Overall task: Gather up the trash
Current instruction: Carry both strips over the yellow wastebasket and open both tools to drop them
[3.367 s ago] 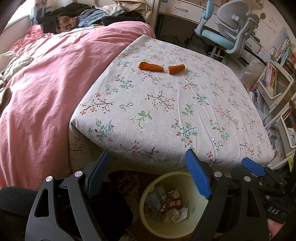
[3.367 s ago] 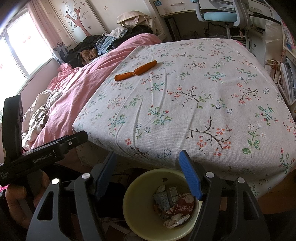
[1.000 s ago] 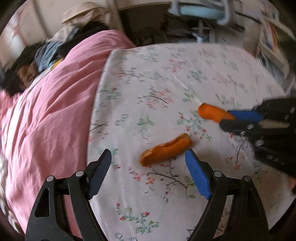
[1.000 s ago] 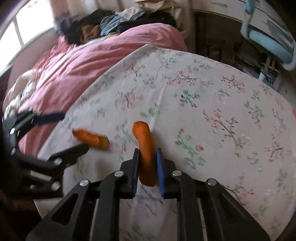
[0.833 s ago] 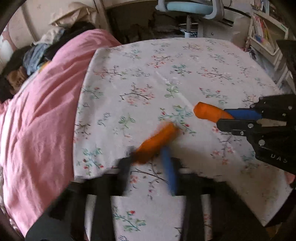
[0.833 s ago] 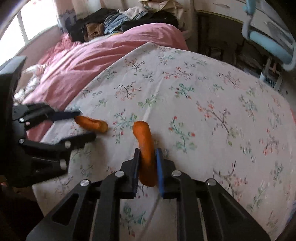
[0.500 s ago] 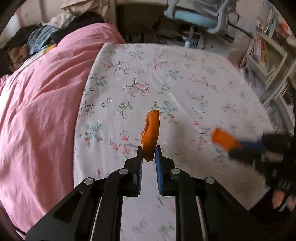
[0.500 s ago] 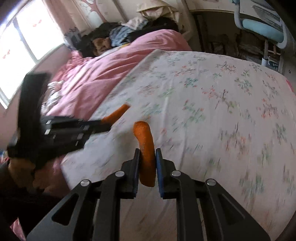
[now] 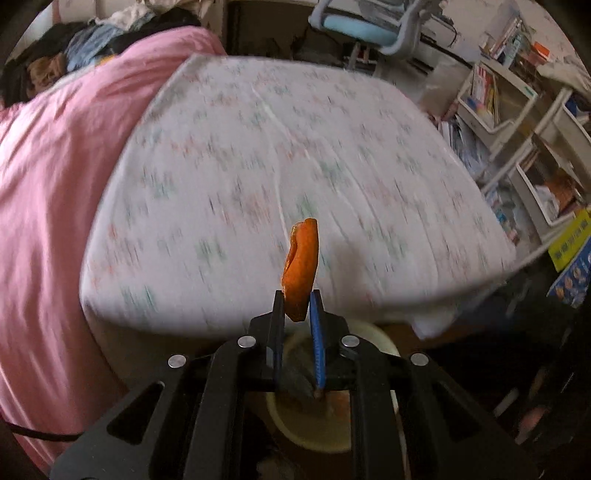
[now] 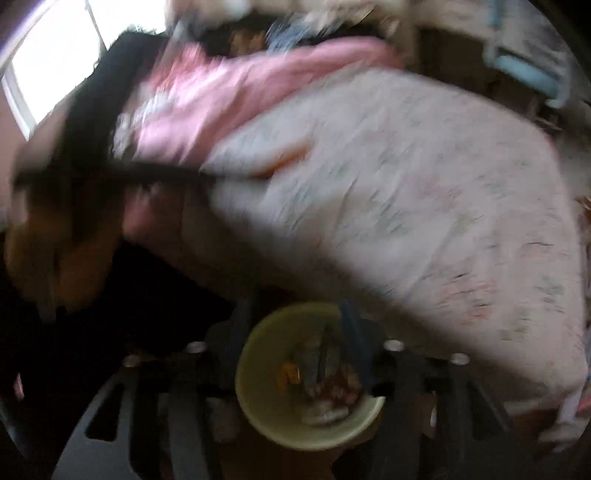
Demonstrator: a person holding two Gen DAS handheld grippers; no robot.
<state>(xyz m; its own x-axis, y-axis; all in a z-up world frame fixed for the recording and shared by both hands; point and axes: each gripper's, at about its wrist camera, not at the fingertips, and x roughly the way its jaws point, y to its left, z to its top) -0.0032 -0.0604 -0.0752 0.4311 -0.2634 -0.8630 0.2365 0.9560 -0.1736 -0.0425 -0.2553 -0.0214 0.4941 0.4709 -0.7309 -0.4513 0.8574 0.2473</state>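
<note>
Two grippers hang over the pale yellow trash bin [image 10: 258,417], which stands on the floor at the foot of the bed. The right gripper [image 10: 295,332] is directly above the bin's mouth; its jaws have just been opening and now stand apart, with nothing between them, the bin's rim showing in the gap. Inside the bin, among crumpled wrappers [image 10: 325,391], a small orange scrap [image 10: 290,373] lies near the left wall, though blur keeps me from saying what it is.

The left gripper [image 9: 297,306] is also above the bin [image 9: 306,439], whose rim shows between and below its arms. Its jaws are pinched together on the lower end of an orange peel piece [image 9: 301,266], which stands upright out of the pads, its upper end seen against the bed beyond the bin.

Beyond the bin, the floral sheet [image 9: 295,147] covers the near part of the mattress. To the left of it lies a pink duvet [image 9: 48,184], and past that a heap of clothes [image 9: 81,40]. Farthest from the bin, behind the bed, stands a light blue desk chair [image 9: 365,26]; white shelves [image 9: 517,110] with books run along the right.
</note>
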